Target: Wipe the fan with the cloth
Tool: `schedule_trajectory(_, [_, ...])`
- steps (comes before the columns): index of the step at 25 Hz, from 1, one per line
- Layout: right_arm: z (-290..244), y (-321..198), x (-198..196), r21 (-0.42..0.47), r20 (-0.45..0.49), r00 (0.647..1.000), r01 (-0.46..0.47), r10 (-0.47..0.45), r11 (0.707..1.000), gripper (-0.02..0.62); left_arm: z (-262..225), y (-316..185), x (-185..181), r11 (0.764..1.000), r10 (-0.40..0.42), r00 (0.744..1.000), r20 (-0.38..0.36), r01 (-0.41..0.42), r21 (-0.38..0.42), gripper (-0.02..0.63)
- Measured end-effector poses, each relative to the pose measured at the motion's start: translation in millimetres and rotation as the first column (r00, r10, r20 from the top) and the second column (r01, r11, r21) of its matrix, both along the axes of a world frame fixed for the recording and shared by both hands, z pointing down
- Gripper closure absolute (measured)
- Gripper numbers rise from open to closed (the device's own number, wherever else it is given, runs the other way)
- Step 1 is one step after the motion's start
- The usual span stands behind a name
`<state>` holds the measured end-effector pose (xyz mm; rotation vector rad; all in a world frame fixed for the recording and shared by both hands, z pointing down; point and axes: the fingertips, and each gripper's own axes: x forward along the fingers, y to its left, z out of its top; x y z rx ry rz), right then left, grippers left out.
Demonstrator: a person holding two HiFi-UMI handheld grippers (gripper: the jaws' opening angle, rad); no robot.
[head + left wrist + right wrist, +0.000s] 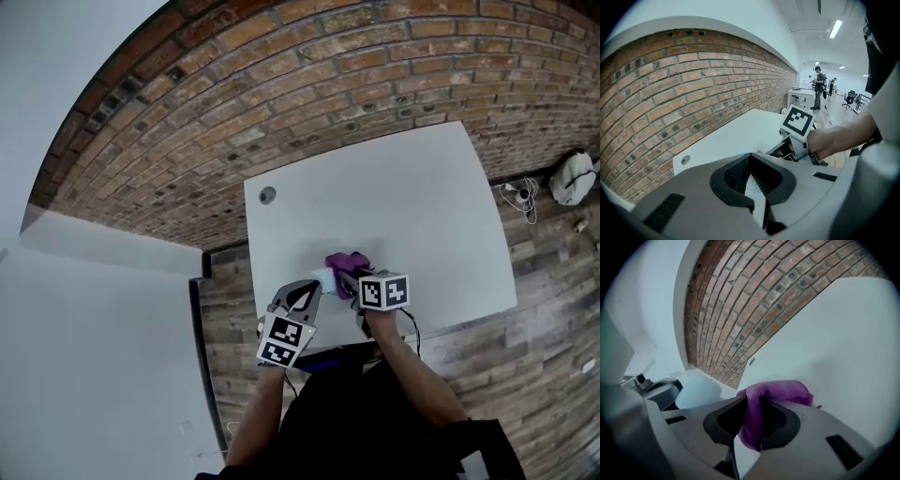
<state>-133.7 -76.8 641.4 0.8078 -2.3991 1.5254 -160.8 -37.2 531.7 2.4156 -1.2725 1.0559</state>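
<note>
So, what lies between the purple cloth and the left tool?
The small white fan is there, right between the purple cloth and the tips of the left tool; the head view shows it best.

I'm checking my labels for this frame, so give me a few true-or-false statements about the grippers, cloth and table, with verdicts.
1. The right gripper has its jaws shut on the purple cloth. True.
2. The left gripper stands with its jaws wide open. False: they are shut on a thin white part, apparently of the fan.
3. The table is black. False: it is white.
4. A brick wall stands behind the table. True.
</note>
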Motion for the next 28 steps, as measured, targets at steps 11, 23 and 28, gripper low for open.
schedule_trajectory(11, [38.1, -23.7, 6.9, 0.023, -0.248, 0.96, 0.143, -0.133, 0.989, 0.531, 0.0, -0.8, 1.1, 1.0, -0.007, 1.0, -0.001, 0.007, 0.008, 0.601])
schedule_trajectory(23, [49.0, 64.4, -2.9, -0.113, -0.159, 0.945, 0.269, -0.285, 0.956, 0.531, -2.2, -3.0, -0.6, 1.0, -0.021, 1.0, -0.011, 0.021, 0.019, 0.601])
schedule_trajectory(28, [23.2, 13.9, 17.1, -0.027, -0.137, 0.98, 0.143, -0.146, 0.989, 0.531, -0.7, -1.4, -1.3, 0.999, -0.027, 0.999, -0.02, 0.027, 0.018, 0.601])
